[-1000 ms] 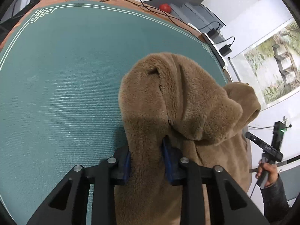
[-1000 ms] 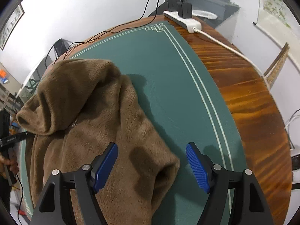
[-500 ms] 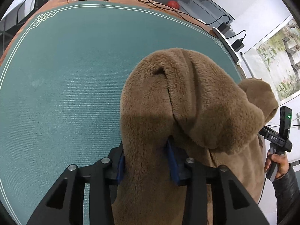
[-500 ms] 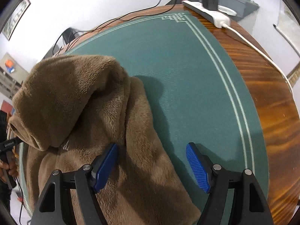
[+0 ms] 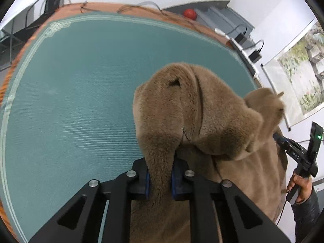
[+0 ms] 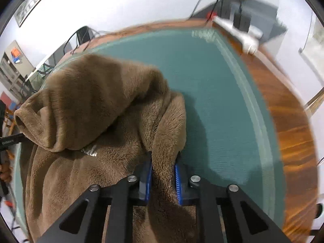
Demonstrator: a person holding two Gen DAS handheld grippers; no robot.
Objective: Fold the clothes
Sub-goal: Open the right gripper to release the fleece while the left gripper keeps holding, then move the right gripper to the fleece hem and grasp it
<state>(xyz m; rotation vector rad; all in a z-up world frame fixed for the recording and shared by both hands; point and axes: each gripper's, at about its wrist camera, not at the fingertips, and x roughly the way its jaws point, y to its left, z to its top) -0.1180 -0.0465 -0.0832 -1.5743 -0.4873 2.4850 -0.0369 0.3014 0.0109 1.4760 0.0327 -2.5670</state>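
A brown fleece garment (image 5: 194, 111) lies bunched on the green table mat (image 5: 70, 101). My left gripper (image 5: 160, 179) is shut on a fold of its fabric, which rises from between the blue pads. In the right wrist view the same brown garment (image 6: 91, 105) fills the left half, with a small white logo (image 6: 90, 151) showing. My right gripper (image 6: 163, 180) is shut on a ridge of the fleece at the garment's right edge. The other gripper's handle (image 5: 299, 158) and the person's hand (image 5: 299, 186) appear at the right of the left wrist view.
The wooden table rim (image 6: 291, 121) borders the green mat (image 6: 222, 111). A white power strip (image 6: 237, 36) with plugs and cables sits at the far corner. A red ball (image 5: 190, 14) lies beyond the table. A painting (image 5: 301, 77) hangs on the right wall.
My right gripper went from open over the garment's edge to shut on a fold of it. The left gripper kept its hold as the garment lifted and shifted a little.
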